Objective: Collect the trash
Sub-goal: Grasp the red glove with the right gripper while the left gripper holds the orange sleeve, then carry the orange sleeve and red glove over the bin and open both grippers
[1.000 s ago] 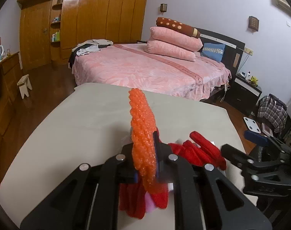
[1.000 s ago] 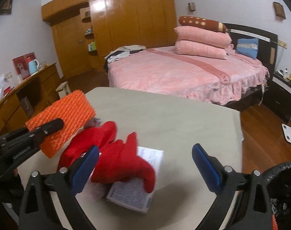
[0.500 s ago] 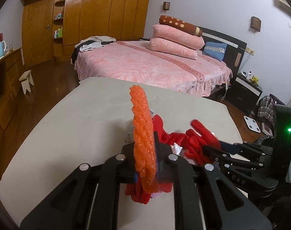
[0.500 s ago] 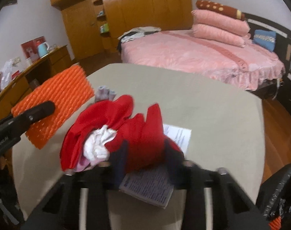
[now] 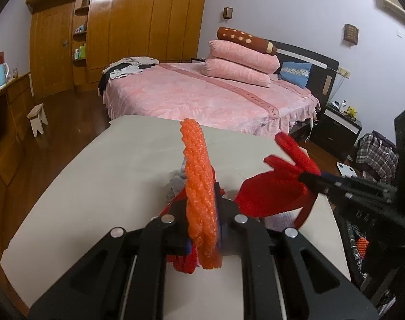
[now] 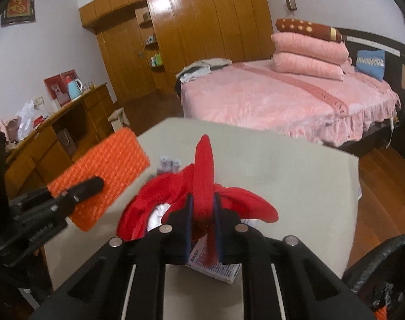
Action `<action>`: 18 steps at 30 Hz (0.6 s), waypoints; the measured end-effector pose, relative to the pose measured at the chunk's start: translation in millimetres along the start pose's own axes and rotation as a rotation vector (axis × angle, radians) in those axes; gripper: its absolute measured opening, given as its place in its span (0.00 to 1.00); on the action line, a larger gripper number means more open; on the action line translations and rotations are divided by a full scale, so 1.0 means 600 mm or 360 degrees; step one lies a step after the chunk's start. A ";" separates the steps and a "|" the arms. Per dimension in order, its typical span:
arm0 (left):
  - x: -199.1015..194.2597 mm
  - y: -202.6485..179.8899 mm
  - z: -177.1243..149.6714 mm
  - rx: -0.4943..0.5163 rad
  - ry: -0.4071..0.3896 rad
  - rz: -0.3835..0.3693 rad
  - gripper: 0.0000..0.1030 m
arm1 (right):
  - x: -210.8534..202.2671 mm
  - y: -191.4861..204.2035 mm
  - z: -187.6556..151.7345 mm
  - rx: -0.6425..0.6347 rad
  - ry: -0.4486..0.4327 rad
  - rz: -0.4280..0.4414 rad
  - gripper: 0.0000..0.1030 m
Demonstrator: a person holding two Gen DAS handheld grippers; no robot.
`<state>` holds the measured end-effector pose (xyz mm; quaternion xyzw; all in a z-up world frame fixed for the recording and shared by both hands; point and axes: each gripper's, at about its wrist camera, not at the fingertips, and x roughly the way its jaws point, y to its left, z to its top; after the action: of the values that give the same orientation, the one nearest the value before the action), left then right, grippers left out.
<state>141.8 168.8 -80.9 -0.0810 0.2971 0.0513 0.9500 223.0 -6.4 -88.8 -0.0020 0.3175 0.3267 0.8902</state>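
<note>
My left gripper [image 5: 202, 229] is shut on an orange foam net [image 5: 198, 186], held upright over the beige table [image 5: 109, 176]; the net also shows in the right wrist view [image 6: 103, 176]. My right gripper [image 6: 202, 226] is shut on a red cloth [image 6: 203, 176] and lifts it off the table; the cloth also shows in the left wrist view [image 5: 277, 189]. A printed paper leaflet [image 6: 215, 269] lies under the cloth. A small grey scrap [image 6: 169, 164] lies on the table behind it.
A black trash bag [image 6: 384, 274] stands at the table's right edge, with orange netting inside [image 5: 361, 246]. A pink bed [image 5: 202, 96] lies beyond the table. A wooden desk [image 6: 55, 133] runs along the left, with a small stool [image 5: 38, 118] on the floor.
My right gripper moved in over the red cloth, closed on it and raised it. My left gripper kept hold of the orange net, roughly in place.
</note>
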 end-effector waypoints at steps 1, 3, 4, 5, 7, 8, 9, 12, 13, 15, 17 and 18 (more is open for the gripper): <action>-0.005 -0.003 0.002 0.0003 -0.0006 -0.0001 0.11 | -0.008 -0.001 0.004 0.0004 -0.0017 0.0001 0.14; -0.011 -0.008 0.005 0.0007 -0.0006 0.0003 0.11 | -0.022 -0.001 0.010 0.0013 -0.0039 0.0000 0.14; -0.014 -0.011 0.006 0.0007 -0.0009 0.0001 0.11 | -0.030 -0.002 0.013 0.0016 -0.0051 -0.0003 0.14; -0.017 -0.014 0.008 0.0007 -0.0012 0.0000 0.11 | -0.037 -0.002 0.015 0.0018 -0.0063 -0.0006 0.14; -0.024 -0.021 0.012 0.0016 -0.0024 -0.0001 0.11 | -0.052 -0.002 0.018 0.0019 -0.0085 -0.0010 0.14; -0.028 -0.024 0.014 0.0021 -0.0028 -0.0001 0.11 | -0.060 -0.002 0.019 0.0017 -0.0097 -0.0011 0.14; -0.032 -0.029 0.016 0.0026 -0.0032 -0.0008 0.11 | -0.067 -0.003 0.020 0.0016 -0.0104 -0.0012 0.14; -0.040 -0.039 0.019 0.0038 -0.0042 -0.0027 0.11 | -0.090 -0.005 0.024 0.0013 -0.0130 -0.0025 0.14; -0.045 -0.045 0.021 0.0047 -0.0050 -0.0033 0.11 | -0.098 -0.007 0.025 0.0013 -0.0139 -0.0032 0.14; -0.052 -0.058 0.024 0.0063 -0.0059 -0.0045 0.11 | -0.114 -0.008 0.023 0.0011 -0.0155 -0.0045 0.14; -0.058 -0.070 0.026 0.0077 -0.0063 -0.0059 0.11 | -0.128 -0.013 0.022 0.0015 -0.0169 -0.0058 0.14; -0.059 -0.075 0.028 0.0082 -0.0064 -0.0063 0.11 | -0.137 -0.016 0.021 0.0017 -0.0177 -0.0066 0.14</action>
<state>128.4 125.8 -41.6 -0.0612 0.2774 0.0264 0.9584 187.4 -58.9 -34.2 0.0144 0.2692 0.3059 0.9131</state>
